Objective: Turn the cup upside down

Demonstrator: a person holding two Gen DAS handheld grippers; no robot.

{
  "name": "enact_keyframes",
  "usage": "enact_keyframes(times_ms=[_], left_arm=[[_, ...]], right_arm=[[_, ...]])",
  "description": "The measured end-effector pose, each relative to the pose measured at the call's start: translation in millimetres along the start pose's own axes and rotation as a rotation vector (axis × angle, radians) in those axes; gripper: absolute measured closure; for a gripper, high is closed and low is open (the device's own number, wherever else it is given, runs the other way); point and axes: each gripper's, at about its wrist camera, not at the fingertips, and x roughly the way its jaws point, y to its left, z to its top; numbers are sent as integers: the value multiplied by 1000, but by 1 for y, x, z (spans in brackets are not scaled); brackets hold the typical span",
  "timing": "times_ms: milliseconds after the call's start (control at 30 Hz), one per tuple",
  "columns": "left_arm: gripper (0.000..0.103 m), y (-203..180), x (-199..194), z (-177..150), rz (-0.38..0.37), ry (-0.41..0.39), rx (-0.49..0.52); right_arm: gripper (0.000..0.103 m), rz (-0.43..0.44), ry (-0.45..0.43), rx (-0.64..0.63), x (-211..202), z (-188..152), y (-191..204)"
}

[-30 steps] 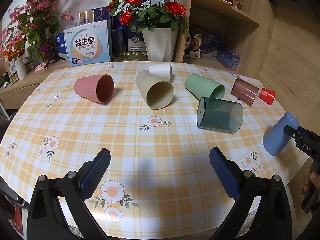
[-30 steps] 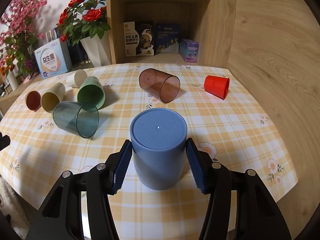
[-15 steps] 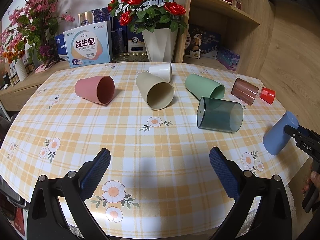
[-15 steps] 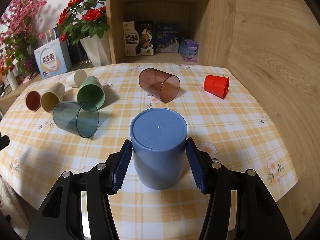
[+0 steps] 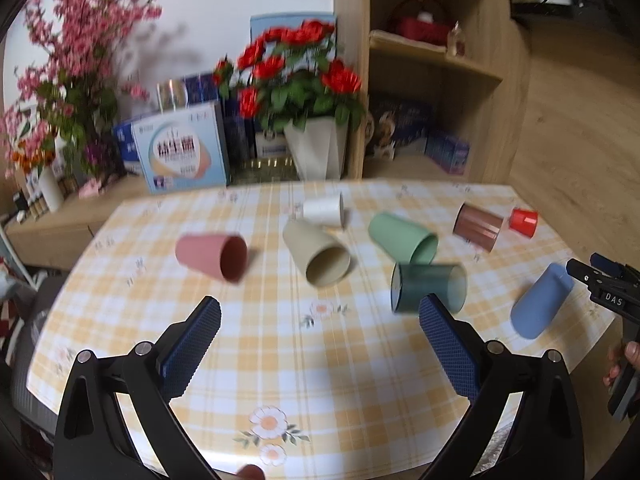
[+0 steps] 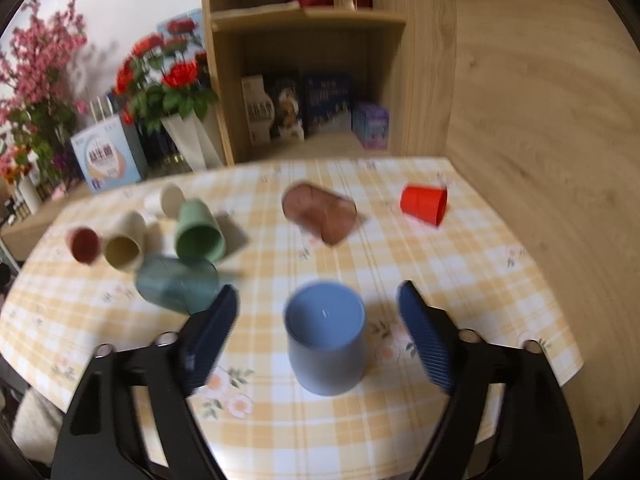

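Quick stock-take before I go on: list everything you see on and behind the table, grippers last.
Blue plastic cup: 1, upside down, near table edge, between the right gripper's open jaws.
Translucent teal cup: 1, on its side, centre.
Green cup: 1, on its side.
Beige cup: 1, on its side.
White cup: 1, on its side, far.
Pink cup: 1, on its side.
Translucent brown cup: 1, on its side.
Red cup: 1, on its side.
Red rose vase: 1, behind table.
Checked tablecloth: 1.
Left gripper: open.
Right gripper: open.

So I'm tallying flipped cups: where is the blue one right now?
The blue cup stands base-up near the table's front edge, centred between the open right gripper fingers, untouched; teal cup lies to its left.
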Motion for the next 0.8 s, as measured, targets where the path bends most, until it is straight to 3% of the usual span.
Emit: enact_keyframes(times_ms=[333, 800], left_arm=[[6, 2, -66, 37, 24, -113, 19], [6, 0, -113, 41, 59, -143, 7]], right_arm=[[16, 88, -152, 10, -81, 41, 19], [15, 136, -203, -17, -141, 54, 45]])
